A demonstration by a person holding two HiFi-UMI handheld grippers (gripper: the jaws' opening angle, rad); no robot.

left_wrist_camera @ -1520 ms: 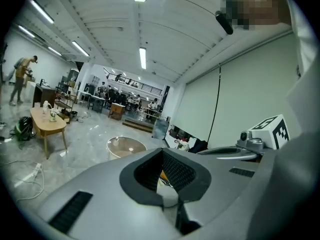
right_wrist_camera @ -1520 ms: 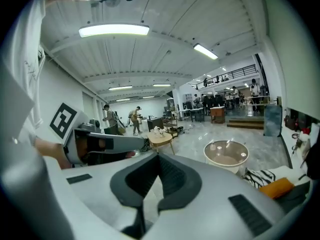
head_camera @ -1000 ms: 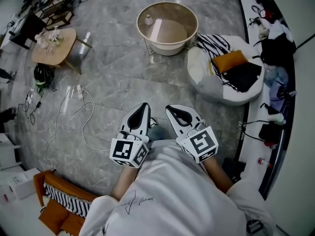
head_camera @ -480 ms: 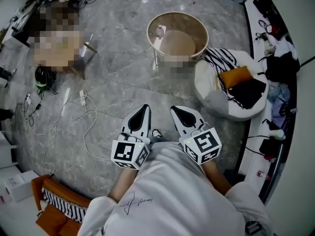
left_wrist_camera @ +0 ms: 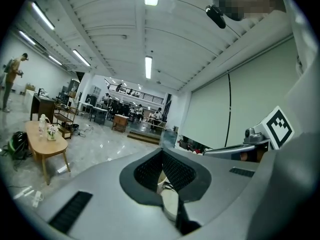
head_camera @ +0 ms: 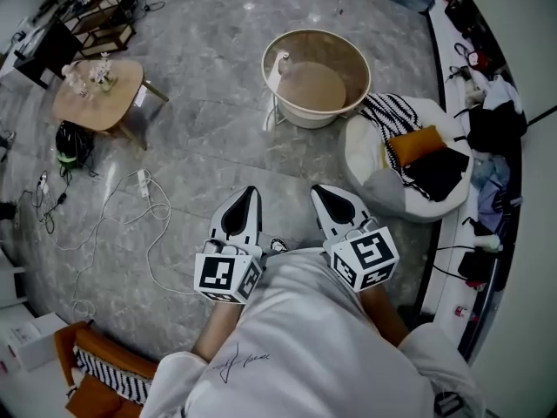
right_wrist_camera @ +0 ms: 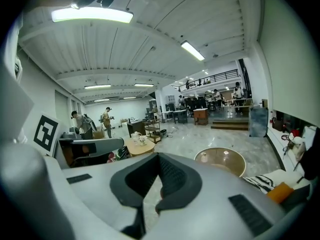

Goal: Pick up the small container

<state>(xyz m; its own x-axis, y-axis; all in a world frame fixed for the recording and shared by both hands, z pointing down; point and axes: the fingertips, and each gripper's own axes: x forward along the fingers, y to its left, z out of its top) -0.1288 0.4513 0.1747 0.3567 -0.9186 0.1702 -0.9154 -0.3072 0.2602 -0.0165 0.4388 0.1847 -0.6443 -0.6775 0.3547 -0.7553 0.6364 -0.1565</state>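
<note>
the small container [head_camera: 282, 60] stands upright on the round tabletop [head_camera: 363, 64], well ahead of left gripper [head_camera: 251, 191] and right gripper [head_camera: 318, 190] alike; both jaws together, empty.

Bright even light from ceiling strips [right_wrist_camera: 92, 15] above right tongs [right_wrist_camera: 158, 158]; floor [head_camera: 252, 11] glare ahead; fisheye warp, dark corners.

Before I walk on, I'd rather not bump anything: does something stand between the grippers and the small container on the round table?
Nothing visible does. Bare floor lies between the left gripper, the right gripper and the round table. The small container sits inside its raised rim, so reach over that. The beanbag is off right.
</note>
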